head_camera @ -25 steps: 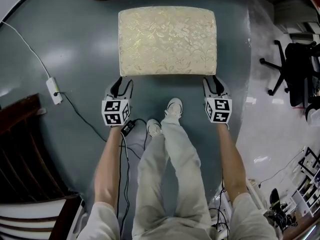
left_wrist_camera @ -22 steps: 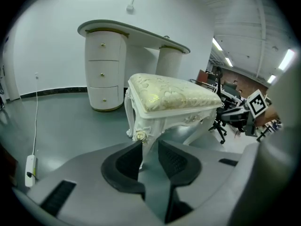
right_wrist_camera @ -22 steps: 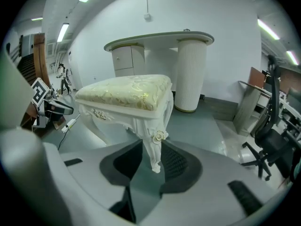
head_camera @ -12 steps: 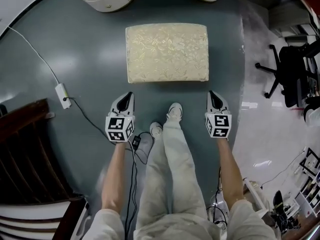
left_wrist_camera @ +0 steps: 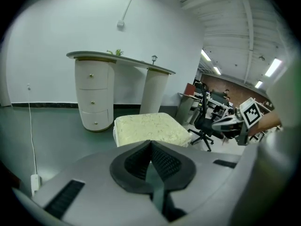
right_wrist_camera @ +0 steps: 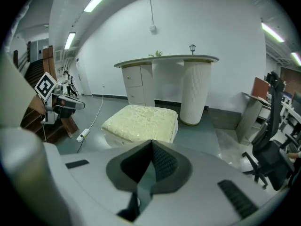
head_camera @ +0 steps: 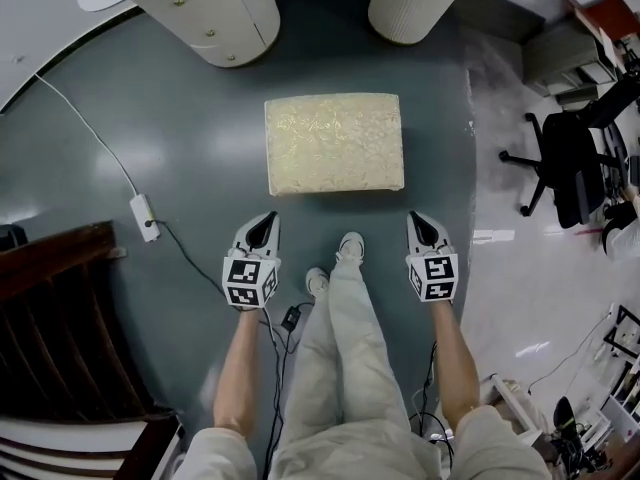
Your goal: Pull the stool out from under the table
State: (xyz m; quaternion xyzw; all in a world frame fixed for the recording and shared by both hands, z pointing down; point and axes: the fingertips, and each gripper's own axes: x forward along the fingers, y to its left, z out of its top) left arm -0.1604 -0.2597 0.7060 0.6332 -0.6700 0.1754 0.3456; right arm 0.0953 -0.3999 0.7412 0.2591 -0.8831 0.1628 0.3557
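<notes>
The stool (head_camera: 334, 142), a cream cushion with a floral pattern, stands on the grey-green floor out in front of the white table's drawer pedestal (head_camera: 210, 13) and ribbed column (head_camera: 415, 0). My left gripper (head_camera: 265, 221) hangs shut and empty a short way back from the stool's near left corner. Opposite it, my right gripper (head_camera: 417, 219) is also shut with nothing held, just back from the near right corner. Neither touches the stool. The stool (left_wrist_camera: 148, 128) shows beyond the closed jaws in the left gripper view, and the stool (right_wrist_camera: 141, 122) likewise in the right gripper view.
The person's legs and shoes (head_camera: 347, 247) stand between the grippers. A white cable with a power strip (head_camera: 146, 216) runs across the floor at left. Dark wooden stairs (head_camera: 60, 318) sit at lower left. A black office chair (head_camera: 565, 163) stands at right on the lighter floor.
Both grippers let go of the stool's near corners, shut, and drew back. The view pulled away, so the stool looks smaller and the table's pedestals came into sight.
</notes>
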